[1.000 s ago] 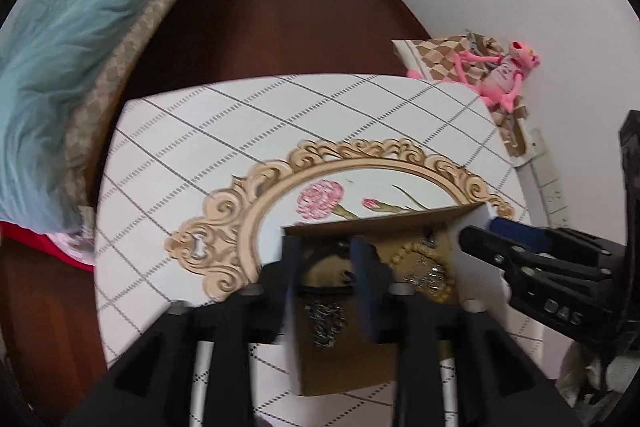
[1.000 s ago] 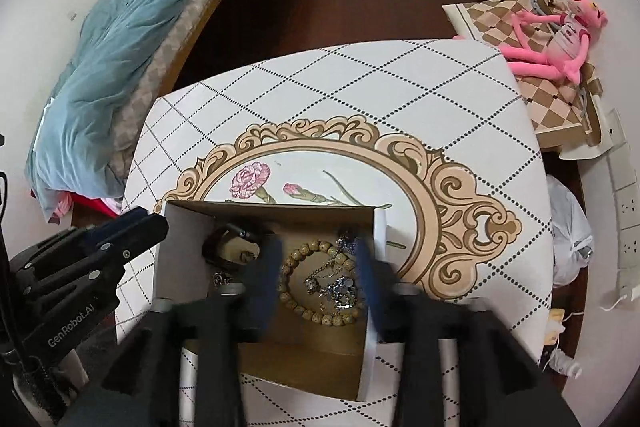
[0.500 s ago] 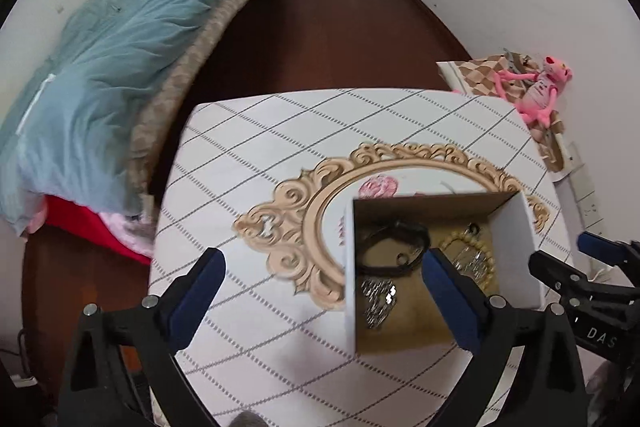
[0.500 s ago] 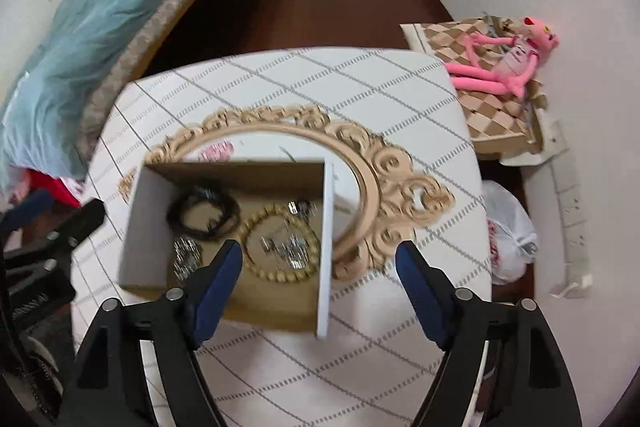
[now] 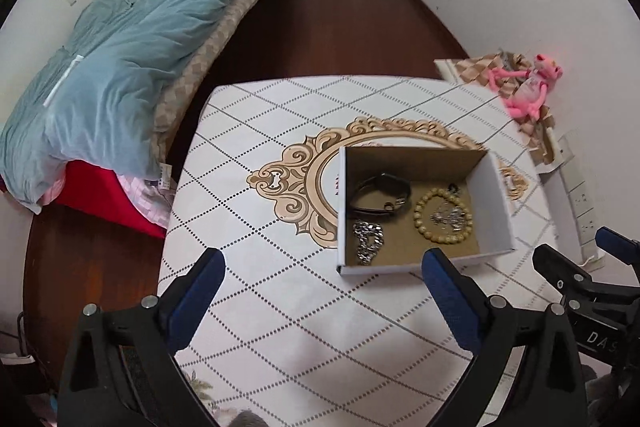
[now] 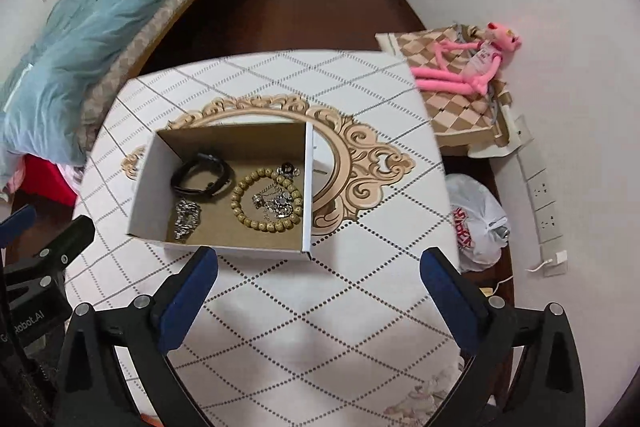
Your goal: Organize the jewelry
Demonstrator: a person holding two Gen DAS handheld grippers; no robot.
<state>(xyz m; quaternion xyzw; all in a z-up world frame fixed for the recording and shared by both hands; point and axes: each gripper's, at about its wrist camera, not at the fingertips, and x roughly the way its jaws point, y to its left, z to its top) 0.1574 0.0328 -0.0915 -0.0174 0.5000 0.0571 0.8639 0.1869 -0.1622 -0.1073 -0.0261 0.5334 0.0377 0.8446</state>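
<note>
Left wrist: patterned tablecloth (image 5: 280,307), blue quilt (image 5: 120,67) beyond. Left gripper (image 5: 320,279) spread wide, nothing between, jewelry box (image 5: 492,199) just ahead-right.

Right wrist: same cloth, pink plush (image 6: 468,67) by wall. Right gripper (image 6: 320,275) just widened, empty; box ahead-left.

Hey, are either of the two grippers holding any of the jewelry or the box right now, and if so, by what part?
Nothing is held. The left gripper and right gripper have just been opening, empty, above the white cardboard box.
</note>
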